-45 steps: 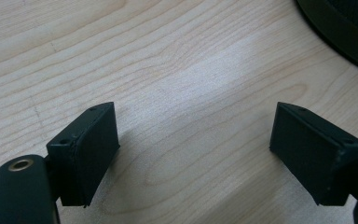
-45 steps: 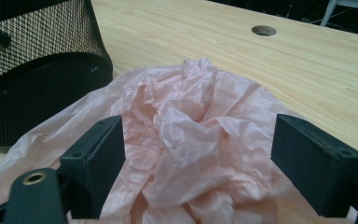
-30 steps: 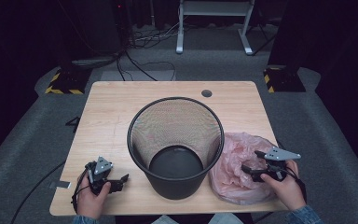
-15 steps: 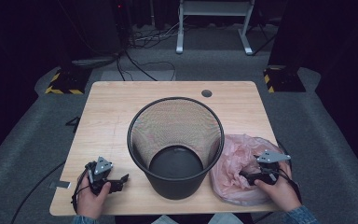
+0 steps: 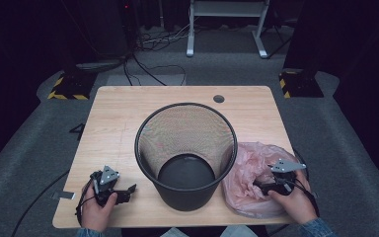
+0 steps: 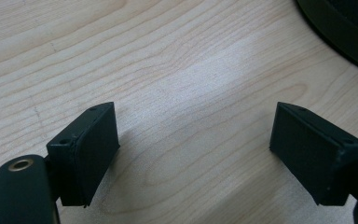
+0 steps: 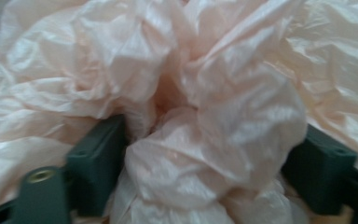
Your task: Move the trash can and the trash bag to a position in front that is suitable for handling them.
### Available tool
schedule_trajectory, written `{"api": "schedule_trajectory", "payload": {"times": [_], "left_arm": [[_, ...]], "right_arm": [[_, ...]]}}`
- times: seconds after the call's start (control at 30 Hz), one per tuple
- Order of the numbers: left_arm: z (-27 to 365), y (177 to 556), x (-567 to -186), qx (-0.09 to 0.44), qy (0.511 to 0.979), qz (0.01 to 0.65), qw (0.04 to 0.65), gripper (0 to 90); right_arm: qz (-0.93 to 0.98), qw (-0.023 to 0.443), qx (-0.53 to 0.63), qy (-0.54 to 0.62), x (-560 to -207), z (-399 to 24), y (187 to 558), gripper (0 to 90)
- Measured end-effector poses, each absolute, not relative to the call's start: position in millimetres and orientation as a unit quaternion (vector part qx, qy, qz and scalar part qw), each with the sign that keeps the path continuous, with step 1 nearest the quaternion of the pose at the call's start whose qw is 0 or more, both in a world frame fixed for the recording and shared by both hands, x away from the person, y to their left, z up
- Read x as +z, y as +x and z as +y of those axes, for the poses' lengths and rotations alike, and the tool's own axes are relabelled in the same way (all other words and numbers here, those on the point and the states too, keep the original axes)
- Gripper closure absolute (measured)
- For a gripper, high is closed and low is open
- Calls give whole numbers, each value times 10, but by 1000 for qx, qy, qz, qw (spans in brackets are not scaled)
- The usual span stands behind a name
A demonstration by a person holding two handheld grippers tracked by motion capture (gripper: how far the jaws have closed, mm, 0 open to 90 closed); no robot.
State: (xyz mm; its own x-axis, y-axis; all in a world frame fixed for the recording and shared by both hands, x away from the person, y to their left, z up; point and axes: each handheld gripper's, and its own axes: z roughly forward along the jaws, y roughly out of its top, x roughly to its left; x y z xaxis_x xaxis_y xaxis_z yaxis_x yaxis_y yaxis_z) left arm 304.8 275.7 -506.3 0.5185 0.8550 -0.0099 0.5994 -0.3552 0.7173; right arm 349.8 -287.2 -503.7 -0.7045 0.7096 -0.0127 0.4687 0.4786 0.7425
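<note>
A crumpled pink plastic bag lies on the wooden table at the front right, against a black mesh waste bin. My right gripper is pushed into the bag from the right. Its jaws have just been closing, and a wad of the bag bulges between them while they still stand wide apart. My left gripper rests low at the front left, pointing toward the bin. It is open, with bare wood between its pads.
The bin stands in the middle of the table, its base edge near the left gripper. A small round hole cover sits at the back of the table. Cables and stand legs lie on the floor behind.
The right hand has shifted slightly left, deeper into the pink bag. The left hand and the bin have not moved.
</note>
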Motion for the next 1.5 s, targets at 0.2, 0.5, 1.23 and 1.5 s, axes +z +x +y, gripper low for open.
{"api": "schedule_trajectory", "payload": {"times": [0.2, 0.5, 1.23, 1.5], "left_arm": [[2756, 3048, -5063, 187, 801, 454, 342, 153], [2757, 3048, -5063, 187, 802, 454, 342, 153], [2757, 3053, -5062, 185, 802, 454, 341, 151], [2756, 3054, -5062, 185, 802, 454, 341, 150]], "right_arm": [[846, 158, 390, 327, -5026, -2875, 3451, 628], [833, 160, 410, 334, -4951, -2922, 3430, 800], [794, 183, 478, 327, -4321, -3217, 3323, 801], [794, 180, 479, 327, -4117, -3288, 3317, 800]]}}
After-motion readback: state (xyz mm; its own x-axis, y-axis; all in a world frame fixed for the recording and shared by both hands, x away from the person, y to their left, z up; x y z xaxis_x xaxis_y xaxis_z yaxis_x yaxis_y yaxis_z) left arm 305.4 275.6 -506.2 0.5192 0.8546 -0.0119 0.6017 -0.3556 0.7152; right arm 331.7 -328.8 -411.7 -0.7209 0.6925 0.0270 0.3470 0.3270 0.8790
